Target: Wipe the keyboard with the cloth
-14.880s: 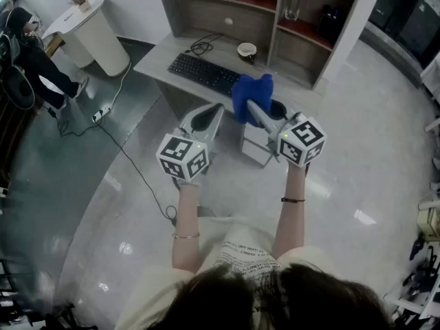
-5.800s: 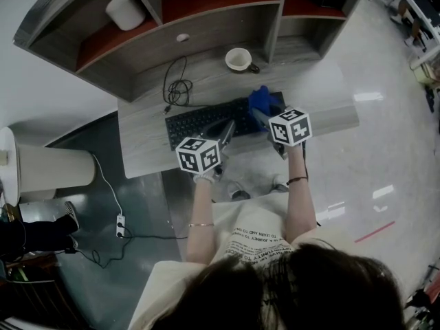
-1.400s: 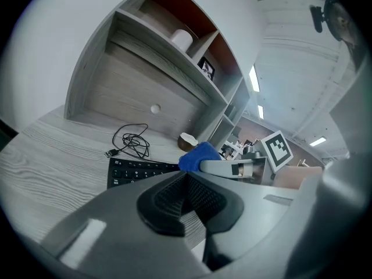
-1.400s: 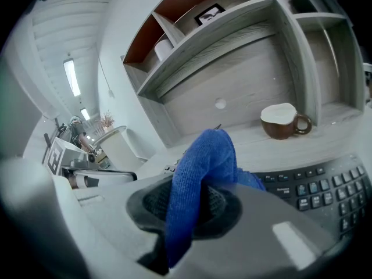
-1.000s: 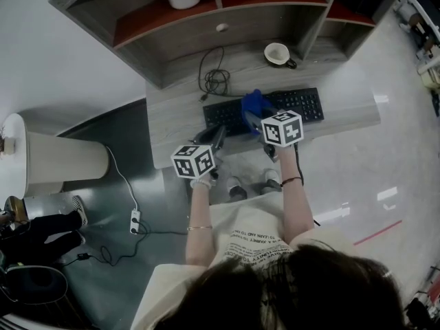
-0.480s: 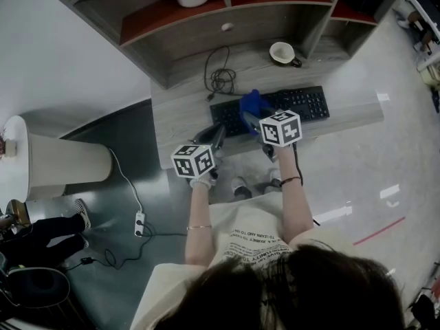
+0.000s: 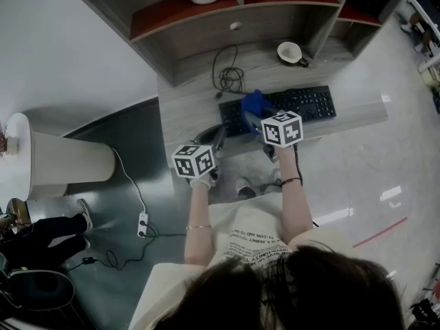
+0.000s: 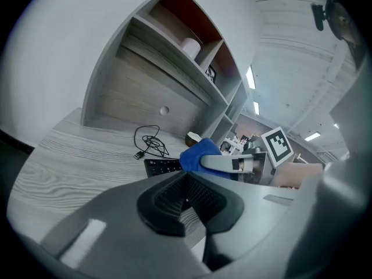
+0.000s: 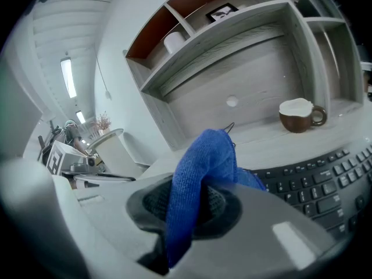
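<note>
Blue cloth, bunched and hanging, black keyboard

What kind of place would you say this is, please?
Probably an office or workroom: a grey desk under a shelf hutch, with a black keyboard and a coffee mug on it.

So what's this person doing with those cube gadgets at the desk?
A person stands at a desk with tongs in each hand, wiping a keyboard. The right tongs are shut on a blue cloth, which sits over the keyboard's left half and seems to touch the keys. The left tongs are shut on nothing and sit by the desk's front edge, just left of the cloth. A mug and a coiled cable lie behind the keyboard.
</note>
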